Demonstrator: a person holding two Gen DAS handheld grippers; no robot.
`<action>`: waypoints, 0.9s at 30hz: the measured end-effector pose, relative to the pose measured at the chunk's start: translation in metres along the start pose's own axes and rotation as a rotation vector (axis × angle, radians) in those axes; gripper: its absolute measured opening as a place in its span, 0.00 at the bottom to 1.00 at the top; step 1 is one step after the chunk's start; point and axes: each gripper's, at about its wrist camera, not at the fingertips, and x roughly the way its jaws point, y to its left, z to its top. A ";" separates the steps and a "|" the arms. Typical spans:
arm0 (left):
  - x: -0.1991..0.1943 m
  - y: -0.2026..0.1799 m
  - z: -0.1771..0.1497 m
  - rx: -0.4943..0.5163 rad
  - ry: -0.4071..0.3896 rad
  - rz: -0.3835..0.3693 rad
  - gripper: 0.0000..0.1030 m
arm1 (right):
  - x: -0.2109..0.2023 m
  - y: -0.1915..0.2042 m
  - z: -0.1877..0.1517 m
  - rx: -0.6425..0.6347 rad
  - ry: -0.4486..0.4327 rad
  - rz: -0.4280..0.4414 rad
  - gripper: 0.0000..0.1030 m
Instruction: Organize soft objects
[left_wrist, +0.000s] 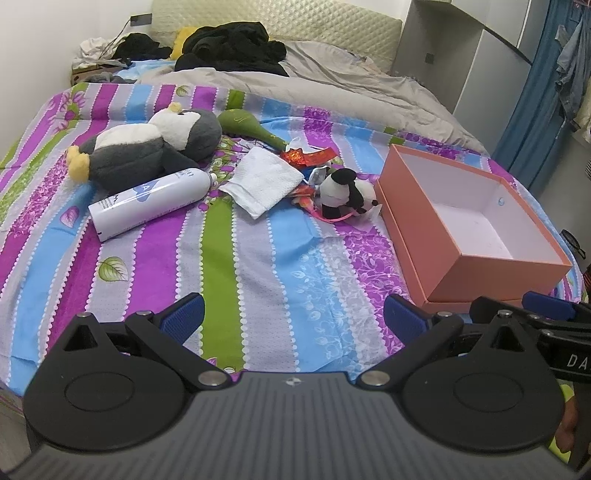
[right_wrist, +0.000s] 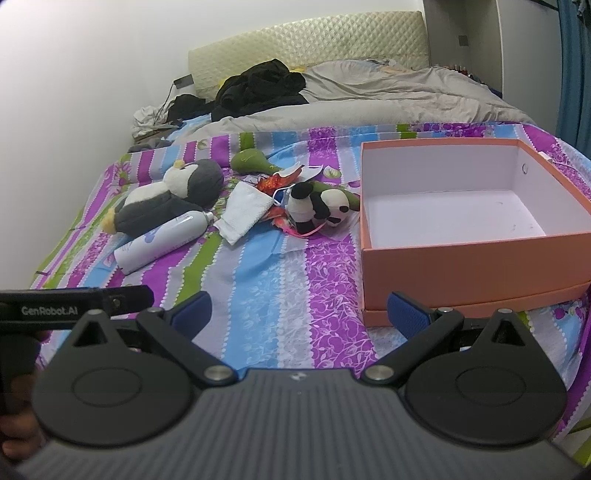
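A grey and white penguin plush (left_wrist: 147, 147) (right_wrist: 170, 201) lies on the striped bed. A small panda plush (left_wrist: 345, 192) (right_wrist: 317, 203) lies near the left side of an empty orange box (left_wrist: 469, 221) (right_wrist: 472, 221). A green plush toy (left_wrist: 251, 127) (right_wrist: 255, 162) lies behind them. A white folded cloth (left_wrist: 262, 181) (right_wrist: 243, 212) lies between penguin and panda. My left gripper (left_wrist: 293, 319) is open and empty, low over the bed's near part. My right gripper (right_wrist: 299, 314) is open and empty, just left of the box's near corner.
A white spray bottle (left_wrist: 151, 201) (right_wrist: 159, 242) lies in front of the penguin. Red and orange wrappers (left_wrist: 306, 158) (right_wrist: 275, 182) lie around the panda. A grey duvet (left_wrist: 314, 85) and black clothes (left_wrist: 232, 44) fill the far bed. A wardrobe (left_wrist: 461, 55) stands right.
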 end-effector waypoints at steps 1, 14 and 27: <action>0.001 0.001 0.000 0.002 0.001 0.001 1.00 | 0.000 0.000 0.000 0.000 0.001 -0.001 1.00; 0.022 0.018 0.008 -0.014 0.021 0.051 1.00 | 0.013 0.005 0.005 -0.013 0.013 0.023 1.00; 0.062 0.038 0.021 -0.025 0.059 0.089 1.00 | 0.040 0.008 0.023 0.040 -0.002 0.058 1.00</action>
